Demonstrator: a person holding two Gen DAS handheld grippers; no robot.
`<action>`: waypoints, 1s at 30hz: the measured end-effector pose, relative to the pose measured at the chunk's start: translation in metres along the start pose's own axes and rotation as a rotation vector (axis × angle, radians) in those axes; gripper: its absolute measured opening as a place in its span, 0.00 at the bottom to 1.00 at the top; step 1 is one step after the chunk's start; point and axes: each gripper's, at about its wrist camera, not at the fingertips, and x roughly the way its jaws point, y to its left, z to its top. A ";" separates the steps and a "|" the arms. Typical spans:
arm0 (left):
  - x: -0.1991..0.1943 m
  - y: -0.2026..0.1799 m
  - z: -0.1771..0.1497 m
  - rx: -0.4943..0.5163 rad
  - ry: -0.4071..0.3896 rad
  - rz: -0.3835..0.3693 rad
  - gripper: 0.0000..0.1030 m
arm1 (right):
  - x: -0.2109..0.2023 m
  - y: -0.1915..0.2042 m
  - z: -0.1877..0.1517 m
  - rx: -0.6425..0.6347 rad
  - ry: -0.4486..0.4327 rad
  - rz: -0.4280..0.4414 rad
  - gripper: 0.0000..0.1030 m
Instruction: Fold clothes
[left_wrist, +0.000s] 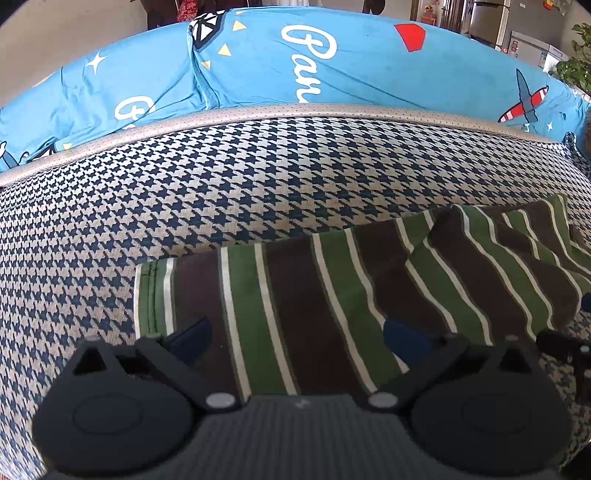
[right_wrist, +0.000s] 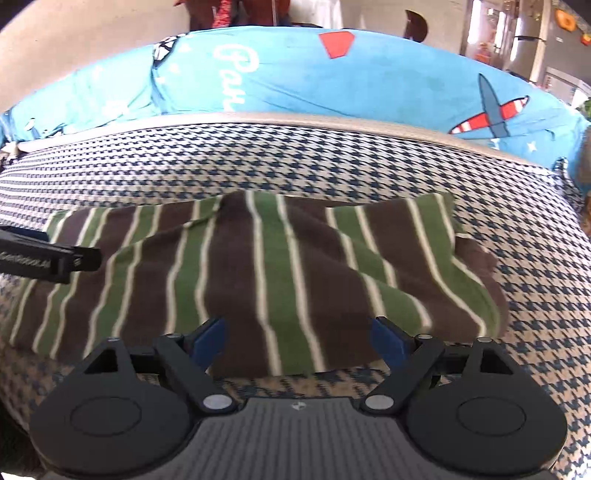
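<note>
Both tongs gape wide – left gripper (left_wrist: 297, 334), right gripper (right_wrist: 299, 336) – over the striped garment (right_wrist: 258, 266)

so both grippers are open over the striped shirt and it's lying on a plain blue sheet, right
Not quite. Both the left gripper and right gripper are open over the striped shirt, but it lies on a houndstooth-patterned cover, not a plain blue sheet. Both wrist views show this.

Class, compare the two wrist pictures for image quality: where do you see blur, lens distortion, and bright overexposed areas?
Left wrist view: the striped garment and houndstooth cover look sharp, the fisheye bends the cover's pale edge into an arc, and the left gripper close to the lens is soft. Right wrist view: the garment's near stripes smear, the cover washes out at upper left, and the right gripper looks crisper.
</note>
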 end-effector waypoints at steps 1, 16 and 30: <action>0.001 -0.002 0.000 0.003 0.004 0.000 1.00 | 0.000 -0.004 -0.002 -0.002 0.002 -0.016 0.83; 0.013 -0.018 0.002 0.009 0.007 0.003 1.00 | -0.009 -0.042 -0.002 0.053 0.015 -0.086 0.84; 0.023 -0.024 0.011 0.013 -0.010 0.000 1.00 | -0.001 -0.044 -0.002 0.090 0.026 -0.082 0.84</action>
